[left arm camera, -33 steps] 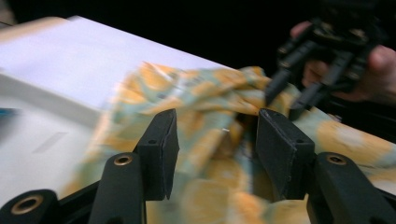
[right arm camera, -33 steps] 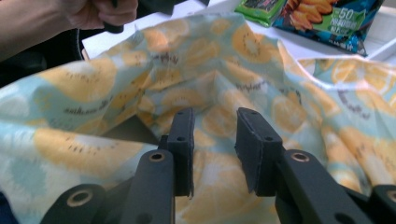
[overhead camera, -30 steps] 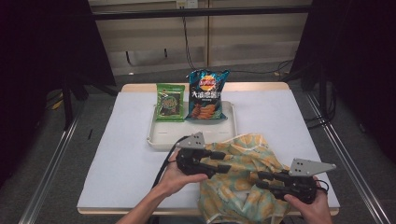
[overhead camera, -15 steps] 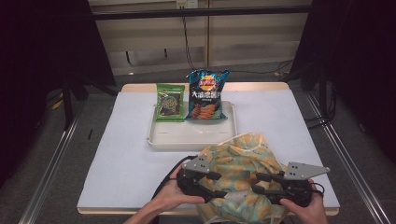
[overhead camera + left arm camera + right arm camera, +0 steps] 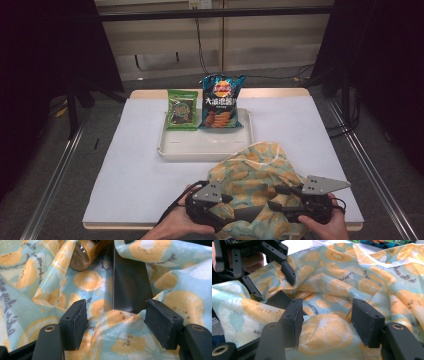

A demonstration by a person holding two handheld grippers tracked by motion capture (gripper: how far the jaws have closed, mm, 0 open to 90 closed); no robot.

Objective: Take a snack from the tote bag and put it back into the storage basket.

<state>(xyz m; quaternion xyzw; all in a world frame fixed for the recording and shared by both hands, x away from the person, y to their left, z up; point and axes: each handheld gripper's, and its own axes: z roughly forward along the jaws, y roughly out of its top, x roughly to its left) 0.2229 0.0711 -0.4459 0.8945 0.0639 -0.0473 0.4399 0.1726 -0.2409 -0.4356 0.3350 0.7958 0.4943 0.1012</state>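
Note:
A cloth bag (image 5: 255, 175) printed with orange and kiwi slices lies crumpled at the table's front edge. My left gripper (image 5: 231, 212) and right gripper (image 5: 280, 202) face each other at its near side. In the left gripper view, the left gripper (image 5: 116, 312) stands open over a loose fold of the cloth bag (image 5: 120, 340), the pads clear of it; its jaws have just been opening. Deeper in lie a brown jar (image 5: 83, 255) and a dark flat packet (image 5: 131, 287). The right gripper (image 5: 325, 312) is open too, jaws just opening, with the cloth bag (image 5: 324, 332) bulging between them.
A white tray (image 5: 200, 147) sits mid-table behind the bag, with a green snack packet (image 5: 181, 109) and a blue crisp bag (image 5: 220, 100) leaning at its far side. White sheet covers the table (image 5: 130, 165). Metal rails run along both sides.
Both grippers have let go of the cloth and their jaws have widened. The left hand has come down and toward the front edge, and the bag has slumped lower.

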